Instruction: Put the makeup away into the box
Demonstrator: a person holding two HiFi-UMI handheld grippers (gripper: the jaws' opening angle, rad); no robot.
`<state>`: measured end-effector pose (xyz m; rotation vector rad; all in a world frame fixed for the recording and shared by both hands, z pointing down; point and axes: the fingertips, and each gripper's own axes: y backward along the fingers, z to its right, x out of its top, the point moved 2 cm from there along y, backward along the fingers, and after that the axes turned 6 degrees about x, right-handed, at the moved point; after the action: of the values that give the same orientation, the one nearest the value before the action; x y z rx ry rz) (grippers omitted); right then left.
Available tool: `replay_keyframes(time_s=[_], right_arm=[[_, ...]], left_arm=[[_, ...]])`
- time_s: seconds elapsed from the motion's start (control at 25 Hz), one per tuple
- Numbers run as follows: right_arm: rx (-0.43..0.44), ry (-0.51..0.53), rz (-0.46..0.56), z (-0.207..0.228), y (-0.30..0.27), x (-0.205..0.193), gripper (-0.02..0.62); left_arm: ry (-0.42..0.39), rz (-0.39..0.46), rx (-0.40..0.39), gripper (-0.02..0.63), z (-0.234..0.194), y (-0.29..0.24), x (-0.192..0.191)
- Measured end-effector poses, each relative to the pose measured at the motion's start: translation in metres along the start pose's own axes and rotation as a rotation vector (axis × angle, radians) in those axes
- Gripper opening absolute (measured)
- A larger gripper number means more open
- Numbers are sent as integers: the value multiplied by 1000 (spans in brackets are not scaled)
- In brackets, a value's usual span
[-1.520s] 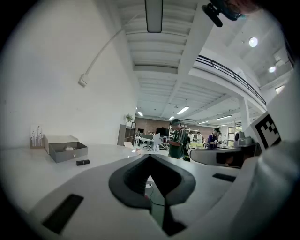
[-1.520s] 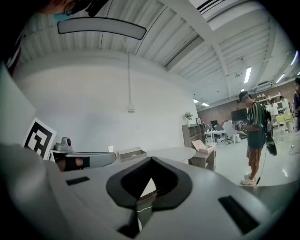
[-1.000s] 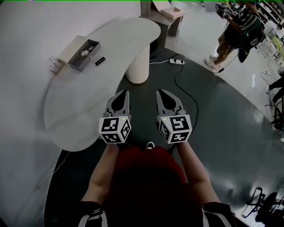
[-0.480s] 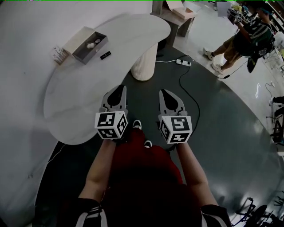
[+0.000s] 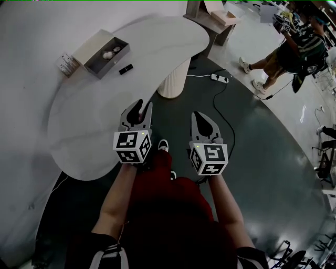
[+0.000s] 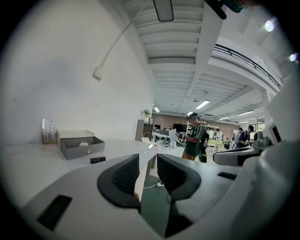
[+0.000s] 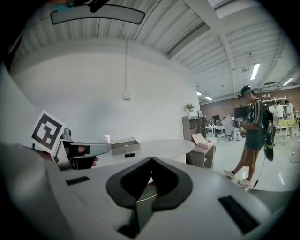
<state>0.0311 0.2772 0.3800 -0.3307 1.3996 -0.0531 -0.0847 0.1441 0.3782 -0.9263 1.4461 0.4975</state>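
A grey open box (image 5: 100, 52) with a pale round item inside stands at the far left of the white table (image 5: 94, 126). A small black makeup tube (image 5: 125, 69) lies just right of the box. The box (image 6: 82, 146) and tube (image 6: 97, 160) also show in the left gripper view, well ahead. My left gripper (image 5: 140, 109) hovers at the table's near edge, its jaws opening with nothing between them. My right gripper (image 5: 202, 116) is shut and empty over the dark floor, beside the left one.
A small rack of tubes (image 5: 65, 64) stands left of the box. The table rests on a ribbed white pedestal (image 5: 174, 81). A power strip and cable (image 5: 219, 79) lie on the floor. A person (image 5: 294, 50) stands at the far right, by a low shelf (image 5: 212, 16).
The left gripper's jaws have parted from shut. Both grippers have come forward towards the table, and the box and tube now lie a little closer. The right gripper stays shut.
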Motion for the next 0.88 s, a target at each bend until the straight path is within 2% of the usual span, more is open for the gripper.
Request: replay_keyframes(time_s=[0.32, 0.68, 0.88], right_arm=[[21, -16, -42, 18, -55, -1, 14], [51, -14, -86, 27, -115, 7, 14], [61, -18, -107, 27, -147, 11, 14]], left_arm=[[-19, -46, 110, 160, -39, -54, -3], [25, -94, 212, 212, -93, -101, -5], [59, -113, 231, 216, -118, -123, -7]])
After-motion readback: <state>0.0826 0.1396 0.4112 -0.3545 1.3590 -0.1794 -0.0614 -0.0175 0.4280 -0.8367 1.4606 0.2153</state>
